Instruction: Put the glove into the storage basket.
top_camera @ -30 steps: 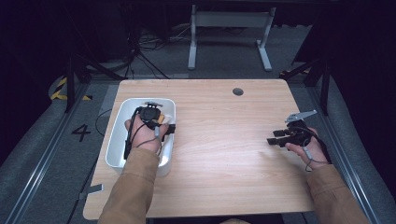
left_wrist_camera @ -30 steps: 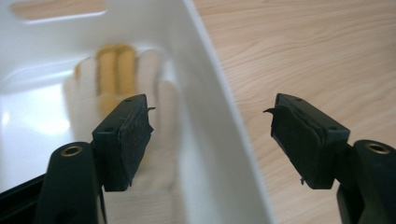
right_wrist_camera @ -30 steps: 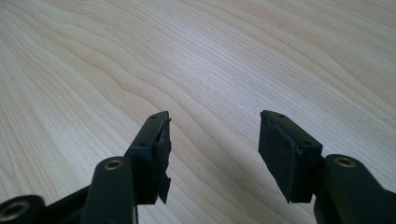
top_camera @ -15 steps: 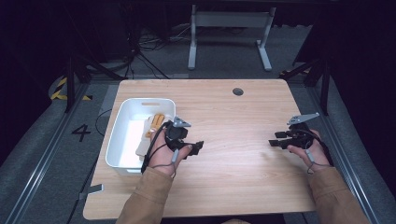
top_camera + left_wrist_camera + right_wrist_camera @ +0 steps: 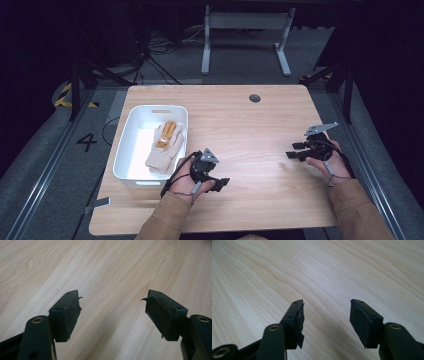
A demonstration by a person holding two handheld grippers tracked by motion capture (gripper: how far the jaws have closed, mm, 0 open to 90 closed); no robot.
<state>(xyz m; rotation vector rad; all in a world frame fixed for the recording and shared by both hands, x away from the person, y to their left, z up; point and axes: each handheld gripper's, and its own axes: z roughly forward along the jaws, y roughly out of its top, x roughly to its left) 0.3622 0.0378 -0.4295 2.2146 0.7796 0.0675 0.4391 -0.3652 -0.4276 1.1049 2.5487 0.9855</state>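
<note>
The left tool [image 5: 216,182] hangs low over the wooden surface [image 5: 240,125] just beside the white plastic bin [image 5: 131,145], its two black jaws spread wide with nothing between them; in the left gripper view the same left tool [image 5: 112,311] frames bare wood grain, the worn pads [image 5: 71,312] empty. The person's left hand [image 5: 187,182] wraps the handle from below, a tan sleeve [image 5: 165,220] coming in from the near edge, and a cable loops back along the wrist. A cream work glove [image 5: 165,147] with orange-tipped fingers lies flat inside the bin, toward its right wall, apart from either tool, which suggests it has been deposited there rather than waiting to be picked up. Well across the surface, the right tool [image 5: 296,150] is held low by the right hand [image 5: 327,160] near the far right edge, jaws likewise parted and empty; the right gripper view shows the right tool [image 5: 325,320] pointed at plain wood, apparently parked out of the way while the left side does the work. A round cable port [image 5: 254,98] sits near the surface's far edge, and a grey desk frame [image 5: 245,30] stands on the floor beyond.
</note>
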